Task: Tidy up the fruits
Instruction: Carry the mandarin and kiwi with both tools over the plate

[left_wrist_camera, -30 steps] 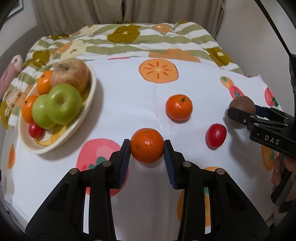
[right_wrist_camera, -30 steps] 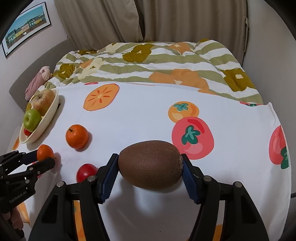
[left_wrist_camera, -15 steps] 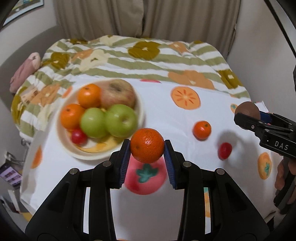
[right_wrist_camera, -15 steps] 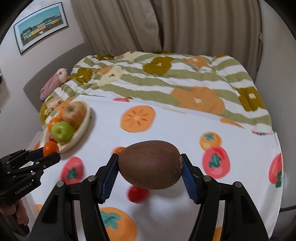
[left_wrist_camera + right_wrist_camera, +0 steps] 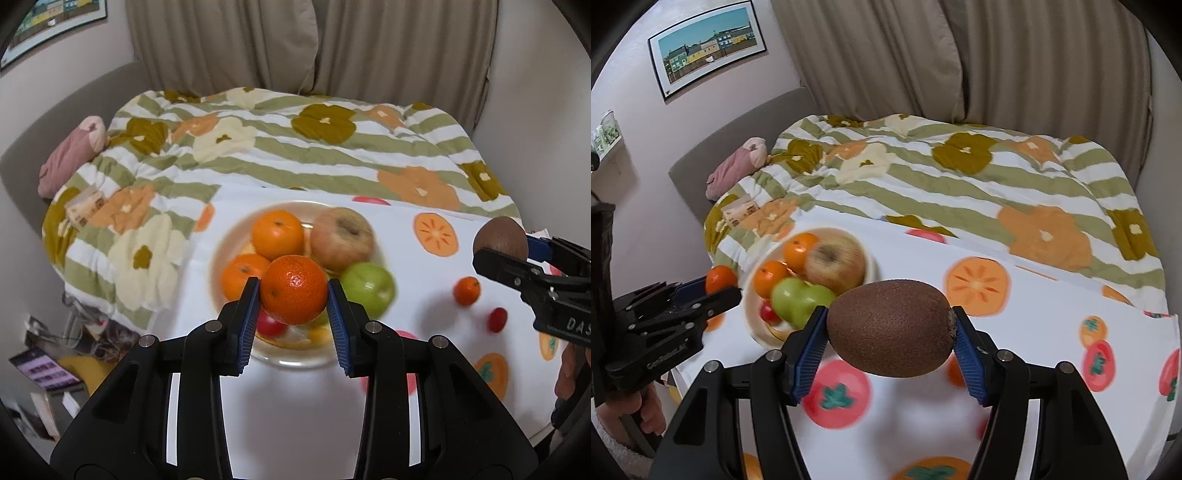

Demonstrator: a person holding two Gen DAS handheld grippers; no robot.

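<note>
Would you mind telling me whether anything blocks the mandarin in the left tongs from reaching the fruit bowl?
Nothing visible stands between them. The left tongs hold the mandarin in open air above the bowl, which is crowded: two mandarins, a reddish apple, green apples and a small red fruit.

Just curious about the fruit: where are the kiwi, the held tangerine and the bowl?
kiwi (image 5: 891, 328): right wrist view, middle of skin.
tangerine (image 5: 293, 290): left wrist view, front of peel.
bowl (image 5: 295, 360): left wrist view, near rim.

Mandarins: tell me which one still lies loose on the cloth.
The small mandarin at the right, beside the cherry tomato. Two others sit in the bowl, and one is clamped in the left tongs.
</note>
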